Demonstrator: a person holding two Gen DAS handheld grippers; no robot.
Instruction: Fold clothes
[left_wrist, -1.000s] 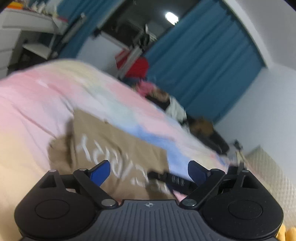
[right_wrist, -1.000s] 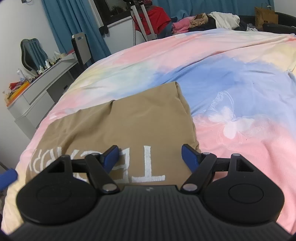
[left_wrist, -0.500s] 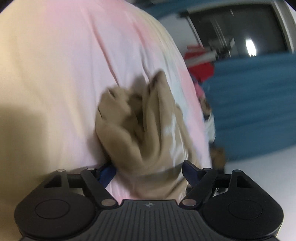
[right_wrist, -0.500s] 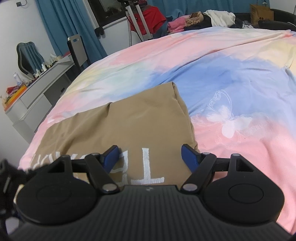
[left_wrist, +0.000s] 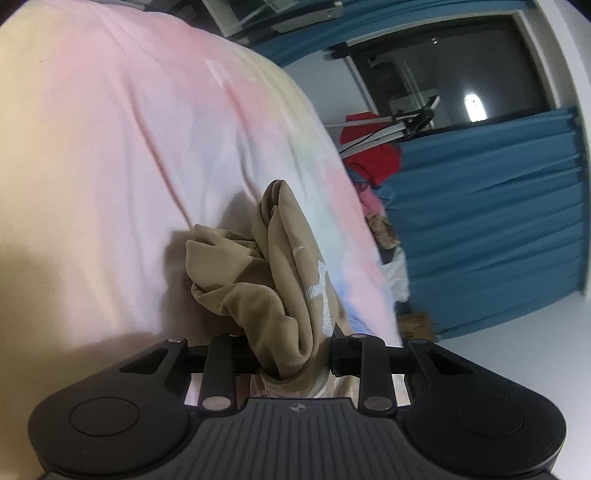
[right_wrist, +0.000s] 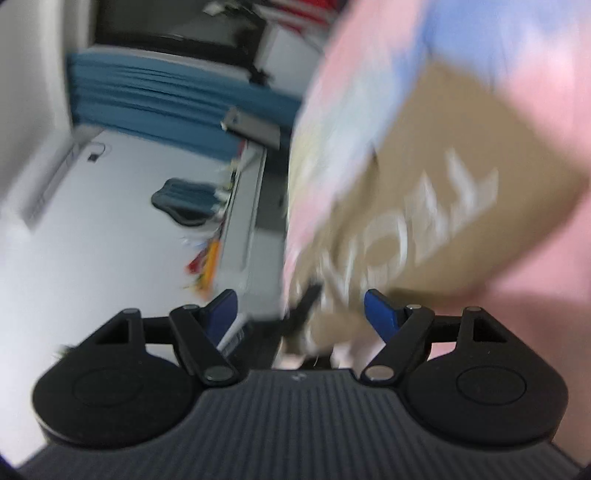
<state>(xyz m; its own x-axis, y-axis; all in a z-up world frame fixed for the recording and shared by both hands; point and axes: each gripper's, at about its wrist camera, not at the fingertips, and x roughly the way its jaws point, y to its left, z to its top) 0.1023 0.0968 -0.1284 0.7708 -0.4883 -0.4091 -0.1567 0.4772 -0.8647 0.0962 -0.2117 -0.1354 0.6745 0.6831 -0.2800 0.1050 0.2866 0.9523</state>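
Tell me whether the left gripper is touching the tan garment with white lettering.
Touching. The left wrist view shows the left gripper closed on a bunched fold of the tan garment with white lettering, cloth squeezed between its fingers, above the pastel bedsheet.

White block lettering is printed on the tan cotton garment (right_wrist: 436, 177); motion blur leaves it unreadable in the right wrist view, only a "T"-like shape at the end; in the left wrist view the bunched tan cloth (left_wrist: 280, 280) shows just white stroke fragments. No other text legible.
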